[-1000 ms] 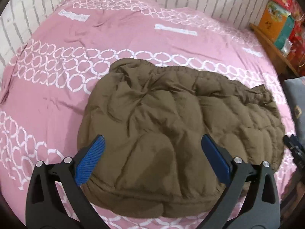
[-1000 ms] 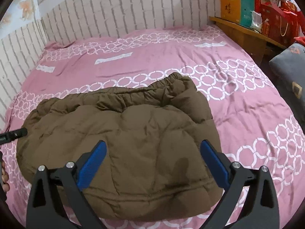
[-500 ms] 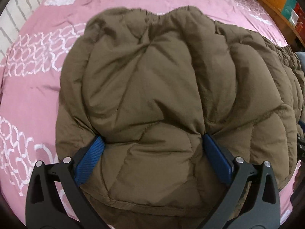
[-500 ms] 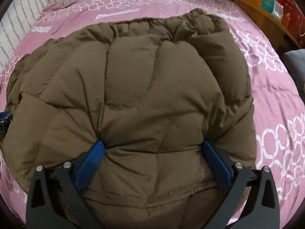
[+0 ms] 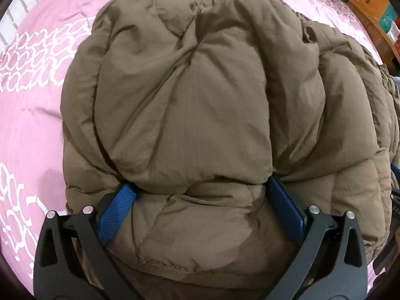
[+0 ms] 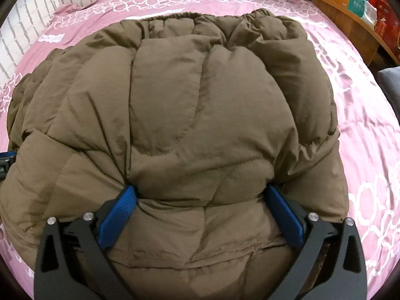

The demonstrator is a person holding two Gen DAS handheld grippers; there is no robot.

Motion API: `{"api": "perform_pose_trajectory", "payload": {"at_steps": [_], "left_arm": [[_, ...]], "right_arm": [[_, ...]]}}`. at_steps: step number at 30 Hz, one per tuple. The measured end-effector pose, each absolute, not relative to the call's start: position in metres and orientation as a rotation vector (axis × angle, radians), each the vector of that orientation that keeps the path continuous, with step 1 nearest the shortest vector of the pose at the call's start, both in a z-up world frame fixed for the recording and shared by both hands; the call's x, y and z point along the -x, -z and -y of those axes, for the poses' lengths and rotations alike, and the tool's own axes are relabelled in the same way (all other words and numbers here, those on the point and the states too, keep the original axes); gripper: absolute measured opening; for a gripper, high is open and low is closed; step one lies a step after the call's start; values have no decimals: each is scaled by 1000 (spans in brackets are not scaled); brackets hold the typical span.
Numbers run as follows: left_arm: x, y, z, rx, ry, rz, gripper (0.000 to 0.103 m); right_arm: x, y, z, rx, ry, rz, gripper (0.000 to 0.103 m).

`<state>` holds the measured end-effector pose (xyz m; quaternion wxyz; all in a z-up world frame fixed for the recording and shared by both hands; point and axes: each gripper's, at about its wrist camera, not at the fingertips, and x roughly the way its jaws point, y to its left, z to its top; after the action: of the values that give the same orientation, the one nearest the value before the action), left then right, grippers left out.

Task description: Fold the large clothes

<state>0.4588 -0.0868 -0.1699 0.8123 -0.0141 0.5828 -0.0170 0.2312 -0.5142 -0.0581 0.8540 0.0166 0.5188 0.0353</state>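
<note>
Both tools, left tool and right tool, are straddling the puffy, soft brown jacket's near hem, wide open, not yet pinching.

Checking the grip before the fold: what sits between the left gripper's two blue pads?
In the left wrist view, a puffy bulge of the brown padded jacket fills the gap of the left gripper; the open jaws straddle it, pads pressed into fabric.

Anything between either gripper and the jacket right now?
Nothing visible. The brown jacket bulges between the fingers of the left gripper and the right gripper, both wide open and pressed into it.
</note>
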Motion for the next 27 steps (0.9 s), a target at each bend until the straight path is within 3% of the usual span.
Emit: {"api": "perform_pose_trajectory", "payload": {"at_steps": [7,15,20,27], "left_arm": [[-463,171,108,16,19,-1199,100],[-409,119,115,34,47,-1130,100],[-380,106,138,-18,55,-1122,100],[-382,118,134,-37,67,-1160,100]], "right_arm": [[-225,56,508,-37,-66,-1062,102],[-174,5,515,-168,-96,-948,101],[-138,-7,483,-15,-125,-959,101],[-145,16,478,23,-120,-1019,102]]}}
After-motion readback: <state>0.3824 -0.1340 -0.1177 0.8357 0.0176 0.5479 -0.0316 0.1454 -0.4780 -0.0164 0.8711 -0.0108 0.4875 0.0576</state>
